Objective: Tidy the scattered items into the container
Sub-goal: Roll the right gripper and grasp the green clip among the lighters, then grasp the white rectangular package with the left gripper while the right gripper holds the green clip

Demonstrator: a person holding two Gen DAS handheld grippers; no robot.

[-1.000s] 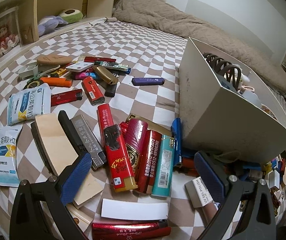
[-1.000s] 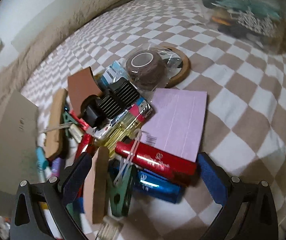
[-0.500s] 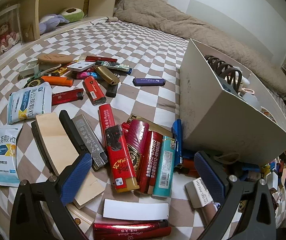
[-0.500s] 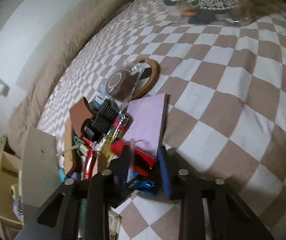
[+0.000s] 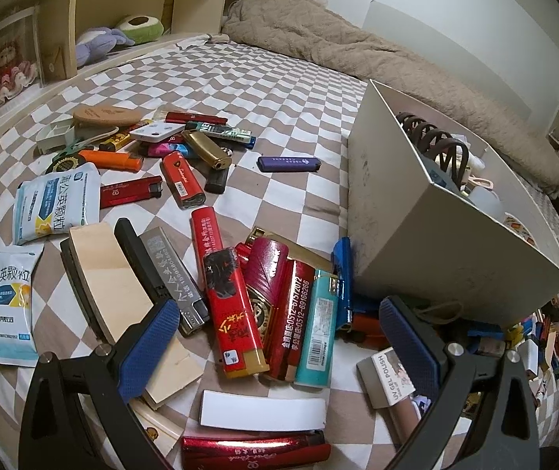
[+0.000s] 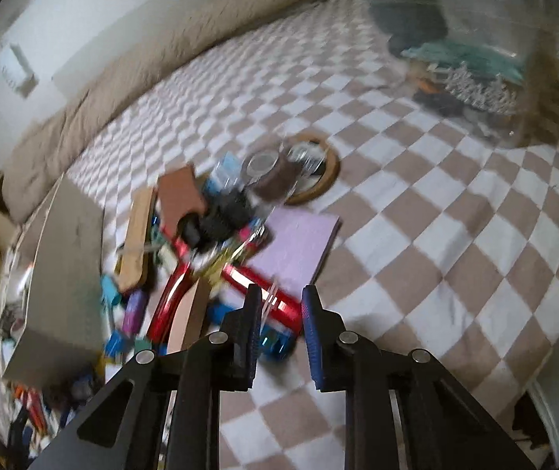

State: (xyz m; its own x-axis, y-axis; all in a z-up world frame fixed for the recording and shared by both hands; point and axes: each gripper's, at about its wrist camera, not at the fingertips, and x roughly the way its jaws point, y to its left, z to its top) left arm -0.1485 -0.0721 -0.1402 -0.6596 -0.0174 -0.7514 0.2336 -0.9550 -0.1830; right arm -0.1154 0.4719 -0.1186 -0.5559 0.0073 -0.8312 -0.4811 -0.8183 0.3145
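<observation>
Glossy foil-red lighter — matt wooden block — checked cloth sheet.

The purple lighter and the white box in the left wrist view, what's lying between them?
Nothing: in the left wrist view only bare checkered sheet separates the purple lighter from the white box.

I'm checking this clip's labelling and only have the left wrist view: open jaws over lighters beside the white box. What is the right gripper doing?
Observer: The right gripper has just been closing its jaws, and only a narrow gap is left.
Operator: Is it holding anything?
Observer: A red lighter shows in the gap, but blur hides whether the pads press on it.
Operator: What else lies there?
Observer: A purple pad lies by the lighter, with a brown tape roll beyond it.
</observation>
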